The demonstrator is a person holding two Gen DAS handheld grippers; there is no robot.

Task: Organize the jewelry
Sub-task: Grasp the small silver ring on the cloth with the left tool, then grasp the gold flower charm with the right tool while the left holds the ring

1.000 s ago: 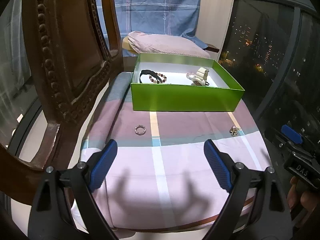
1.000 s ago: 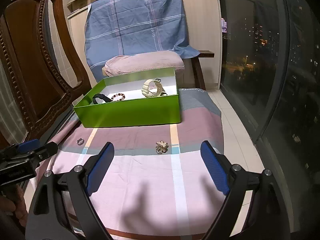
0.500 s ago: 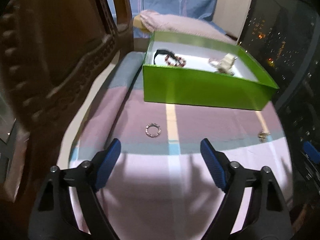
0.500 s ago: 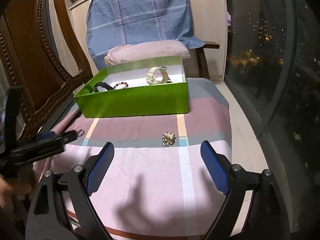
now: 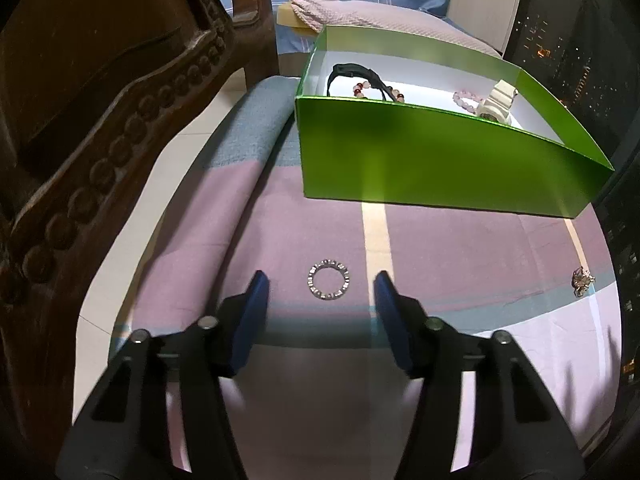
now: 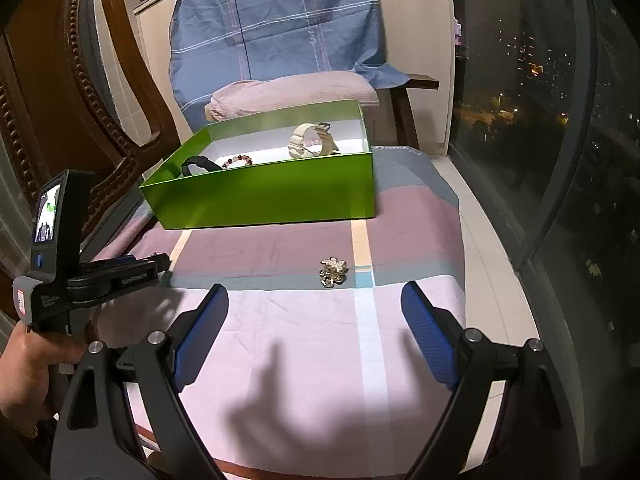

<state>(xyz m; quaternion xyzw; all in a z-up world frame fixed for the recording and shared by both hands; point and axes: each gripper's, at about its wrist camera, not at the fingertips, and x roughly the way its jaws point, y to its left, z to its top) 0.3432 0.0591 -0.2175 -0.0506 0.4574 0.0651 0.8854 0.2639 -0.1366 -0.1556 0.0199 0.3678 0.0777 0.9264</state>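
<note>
- Night-time city lights show through the window glass (image 6: 560, 128) to the right, and a carved wooden chair (image 5: 100, 128) stands to the left of the work area.
- Covering the bench is a striped cloth (image 5: 440, 240) in bands of pink, mauve and grey-blue, with a pale stripe running toward the box.
- At the far end of the cloth sits a green box (image 5: 432, 160), open on top, its floor white.
- Inside the box lie a black band (image 5: 352, 72) and a beaded bracelet (image 5: 378, 90) toward the left end, and a cream watch (image 5: 498, 100) with a pink bead bracelet (image 5: 466, 98) beside it toward the right end.
- A sparkling ring (image 5: 328, 279) lies flat on the mauve band, in front of the box and well apart from it.
- The left gripper (image 5: 321, 294) is low over the cloth; its jaws stand apart on either side of the ring, and neither blue pad touches it.
- A gold brooch (image 6: 333, 272) rests on the cloth just left of the pale stripe, near the grey-blue band.
- The right gripper (image 6: 314, 320) hangs above the pink band with its jaws spread wide and holding nothing; the brooch lies ahead of them.
- Behind the box are a pink cushion (image 6: 292, 92) and a blue checked sheet (image 6: 276, 20).
</note>
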